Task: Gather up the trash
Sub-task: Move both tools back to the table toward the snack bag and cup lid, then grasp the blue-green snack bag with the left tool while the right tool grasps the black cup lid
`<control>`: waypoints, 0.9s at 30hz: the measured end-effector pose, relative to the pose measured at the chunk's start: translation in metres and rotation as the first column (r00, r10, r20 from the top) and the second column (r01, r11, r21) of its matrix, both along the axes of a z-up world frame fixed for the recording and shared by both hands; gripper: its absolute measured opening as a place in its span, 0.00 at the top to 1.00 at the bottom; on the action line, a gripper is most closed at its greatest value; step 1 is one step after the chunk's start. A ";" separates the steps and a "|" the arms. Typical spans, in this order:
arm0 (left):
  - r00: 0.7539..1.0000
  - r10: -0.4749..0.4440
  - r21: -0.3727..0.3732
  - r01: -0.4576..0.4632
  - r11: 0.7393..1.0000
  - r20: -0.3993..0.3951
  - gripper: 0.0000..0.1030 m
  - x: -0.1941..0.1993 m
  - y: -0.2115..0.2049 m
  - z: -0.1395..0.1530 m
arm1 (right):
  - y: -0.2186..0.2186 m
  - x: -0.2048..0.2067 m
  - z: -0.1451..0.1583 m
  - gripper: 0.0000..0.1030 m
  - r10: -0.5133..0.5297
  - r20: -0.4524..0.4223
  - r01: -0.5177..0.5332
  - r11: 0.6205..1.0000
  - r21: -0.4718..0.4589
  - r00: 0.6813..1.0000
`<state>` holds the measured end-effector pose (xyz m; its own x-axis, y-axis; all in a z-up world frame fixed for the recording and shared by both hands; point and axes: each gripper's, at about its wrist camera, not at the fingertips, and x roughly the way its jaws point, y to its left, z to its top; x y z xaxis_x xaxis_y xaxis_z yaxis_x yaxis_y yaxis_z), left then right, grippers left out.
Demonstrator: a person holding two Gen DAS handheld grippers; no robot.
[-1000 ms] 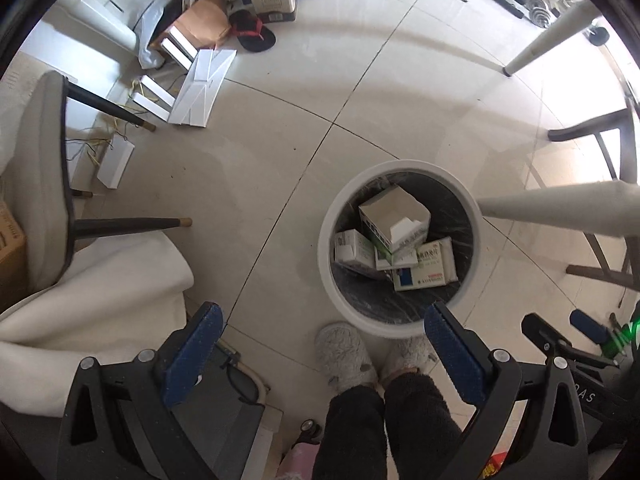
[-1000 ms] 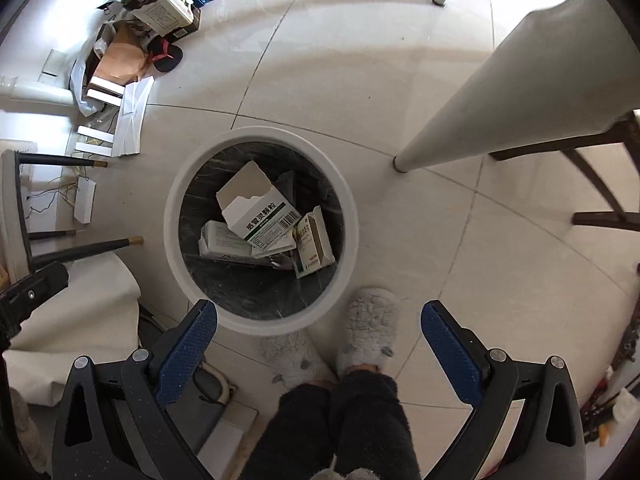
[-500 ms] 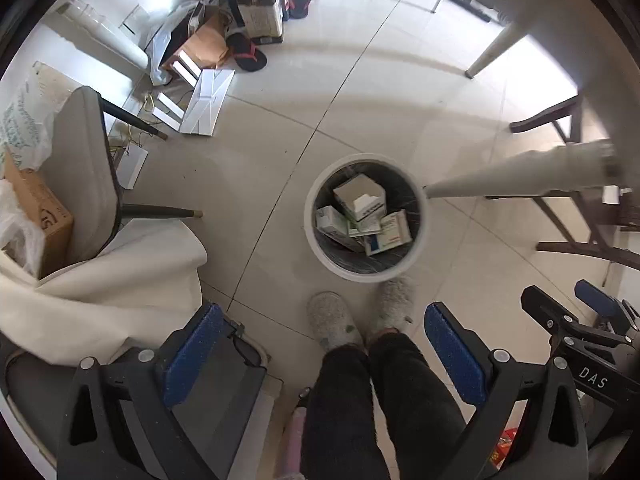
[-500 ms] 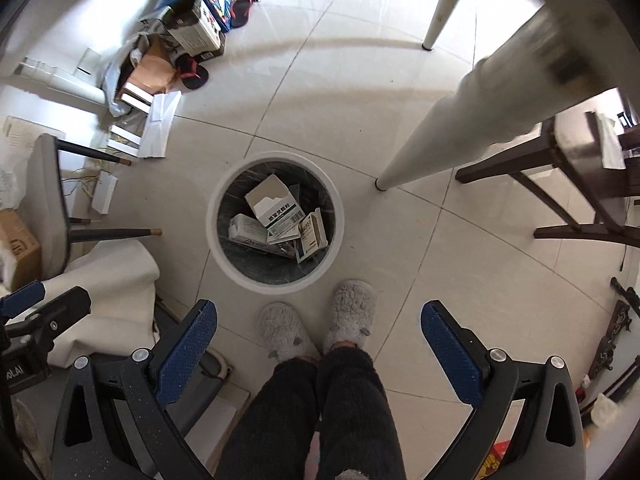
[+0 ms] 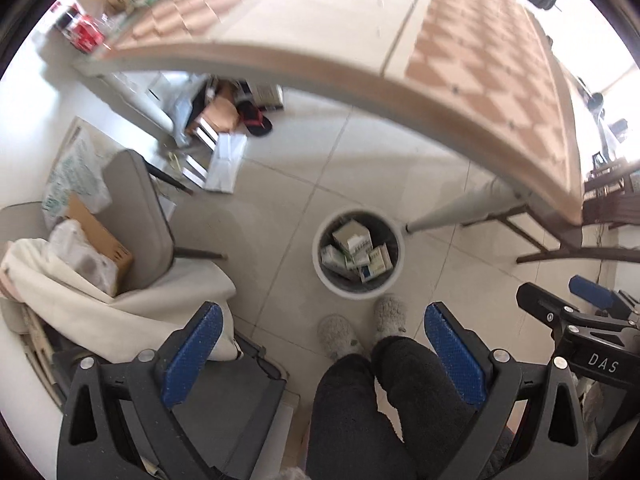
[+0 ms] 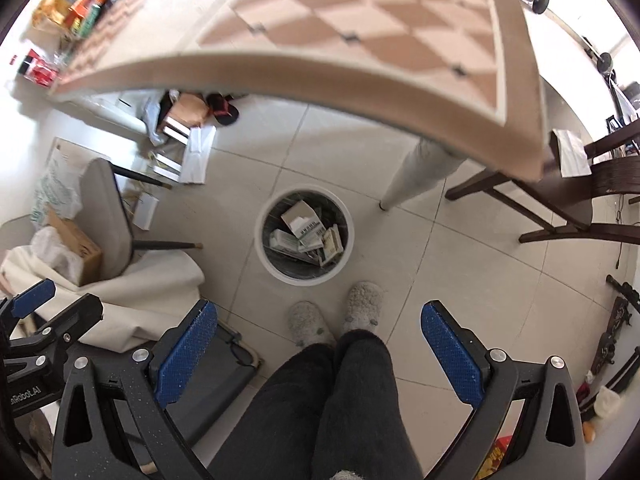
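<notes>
A white round trash bin (image 5: pixel 326 276) stands on the tiled floor below me, by a table leg; it also shows in the right wrist view (image 6: pixel 265 256). Several small cardboard medicine boxes (image 5: pixel 354 254) lie inside it, seen too in the right wrist view (image 6: pixel 306 234). My left gripper (image 5: pixel 320 354) is open and empty, high above the floor. My right gripper (image 6: pixel 318 350) is open and empty, also high above the bin. The right gripper's fingers (image 5: pixel 592 297) show at the right edge of the left wrist view.
A checkered tabletop (image 6: pixel 360 20) with a tan edge fills the upper view, its leg (image 6: pixel 416 172) beside the bin. A grey chair (image 5: pixel 140 216) with cloth and a carton stands left. Dark wooden chairs (image 6: pixel 576 200) stand right. Papers and boxes (image 5: pixel 224 136) lie under the table. My slippered feet (image 6: pixel 332 316) are near the bin.
Both grippers have risen well above the bin, which now looks small. The tabletop has come into view at the top. Both stay open and empty.
</notes>
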<state>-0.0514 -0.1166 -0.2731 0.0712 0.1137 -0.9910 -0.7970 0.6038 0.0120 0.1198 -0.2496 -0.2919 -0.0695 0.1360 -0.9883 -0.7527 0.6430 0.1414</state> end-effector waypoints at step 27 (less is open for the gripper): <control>0.906 0.420 -0.135 -0.410 0.902 0.055 0.00 0.320 0.342 0.024 | 0.277 0.391 0.055 0.00 -0.184 0.050 0.182 0.982 0.047 0.982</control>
<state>0.2686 0.2252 -0.2486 0.1233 0.0332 -0.9918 -0.9709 0.2107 -0.1136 0.5107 0.0269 -0.2366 0.0137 0.1826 -0.9831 -0.6303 0.7648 0.1333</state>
